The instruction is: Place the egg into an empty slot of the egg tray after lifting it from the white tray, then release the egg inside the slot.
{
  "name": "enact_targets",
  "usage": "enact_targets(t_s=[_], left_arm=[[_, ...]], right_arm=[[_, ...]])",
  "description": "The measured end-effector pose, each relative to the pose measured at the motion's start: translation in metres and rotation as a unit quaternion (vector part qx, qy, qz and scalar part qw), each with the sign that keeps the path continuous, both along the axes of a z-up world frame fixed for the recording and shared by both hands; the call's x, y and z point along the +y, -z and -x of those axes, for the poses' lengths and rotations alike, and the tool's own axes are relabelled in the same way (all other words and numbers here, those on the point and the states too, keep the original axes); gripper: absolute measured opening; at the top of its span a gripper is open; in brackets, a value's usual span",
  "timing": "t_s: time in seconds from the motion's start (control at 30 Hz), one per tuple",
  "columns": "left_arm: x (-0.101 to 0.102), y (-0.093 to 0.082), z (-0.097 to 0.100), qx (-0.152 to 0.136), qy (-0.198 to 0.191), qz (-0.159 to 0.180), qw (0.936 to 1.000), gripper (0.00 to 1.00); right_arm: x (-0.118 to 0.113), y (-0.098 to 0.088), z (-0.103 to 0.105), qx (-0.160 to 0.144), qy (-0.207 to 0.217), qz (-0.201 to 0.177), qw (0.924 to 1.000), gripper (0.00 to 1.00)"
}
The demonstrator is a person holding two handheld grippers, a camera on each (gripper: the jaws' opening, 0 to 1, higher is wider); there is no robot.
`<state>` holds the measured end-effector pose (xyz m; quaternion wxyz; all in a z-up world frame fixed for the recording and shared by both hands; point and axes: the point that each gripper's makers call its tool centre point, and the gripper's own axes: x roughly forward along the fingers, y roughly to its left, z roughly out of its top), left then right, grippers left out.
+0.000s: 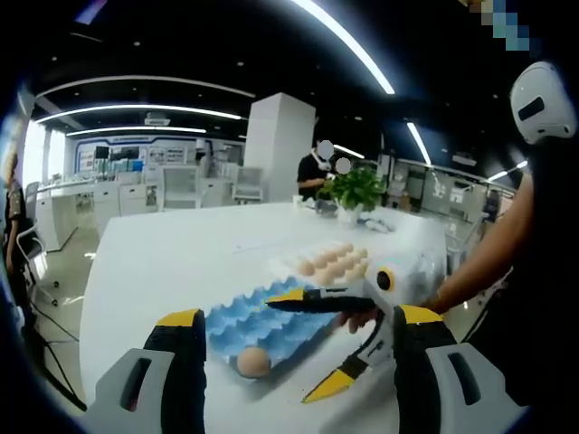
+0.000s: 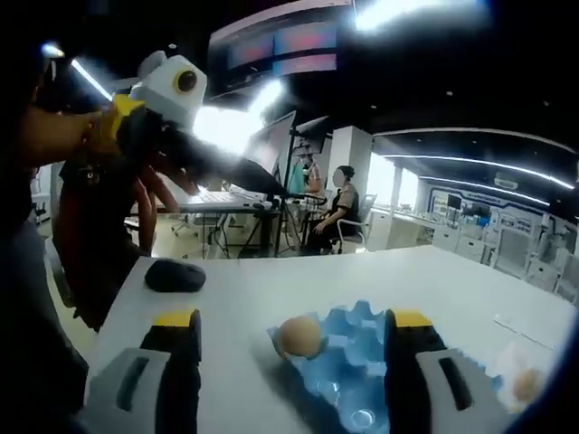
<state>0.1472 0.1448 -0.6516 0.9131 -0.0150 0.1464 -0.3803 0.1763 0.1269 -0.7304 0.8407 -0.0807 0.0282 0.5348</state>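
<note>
Egg (image 1: 253, 362): seated in a near corner slot of the blue egg tray (image 1: 244, 321) on the white worktop (image 1: 172, 262). White tray (image 1: 339, 262) just beyond, holding more eggs. My left tongs (image 1: 294, 362): jaws wide apart, empty. My right tongs (image 2: 294, 362): likewise spread, holding nothing, straddling the blue tray. Black mouse (image 2: 175, 275) nearby.

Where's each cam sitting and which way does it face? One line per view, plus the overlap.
Left gripper view: rides the left hand-held gripper, faces across the white table at the blue egg tray; right hand-held gripper enters, open.
Right gripper view: rides the right hand-held gripper, faces the tray's other side; the person's forearm shows.
Shared: the tray and its one egg.
</note>
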Motion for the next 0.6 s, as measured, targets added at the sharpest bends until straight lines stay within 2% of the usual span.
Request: enact_targets(t_s=[0.17,0.27,0.37,0.43,0.5,0.53,0.6], left_arm=[[0.003,-0.001,0.001,-0.003,-0.002,-0.004,1.0000,0.86],[0.005,-0.002,0.000,-0.004,-0.005,-0.002,1.0000,0.86],[0.006,-0.002,-0.001,-0.004,-0.006,-0.001,1.0000,0.86],[0.004,-0.001,-0.002,-0.003,-0.004,-0.001,1.0000,0.85],[0.002,0.000,-0.004,-0.002,-0.002,-0.001,1.0000,0.86],[0.001,0.000,-0.004,-0.002,-0.002,-0.001,1.0000,0.86],[0.001,-0.001,-0.004,-0.004,-0.001,0.001,1.0000,0.85]], right_arm=[[-0.036,0.006,0.007,-0.005,0.002,0.020,0.9998,0.92],[-0.064,0.013,0.007,0.001,0.020,0.033,0.9993,0.91],[-0.080,0.012,0.004,0.008,0.036,0.030,0.9989,0.88],[-0.078,0.006,0.000,0.004,0.043,0.027,0.9987,0.81],[-0.066,-0.007,-0.003,-0.002,0.042,0.004,0.9991,0.76],[-0.059,-0.012,-0.002,-0.007,0.035,-0.006,0.9994,0.81],[-0.047,-0.015,-0.002,0.009,0.031,-0.020,0.9993,0.85]])
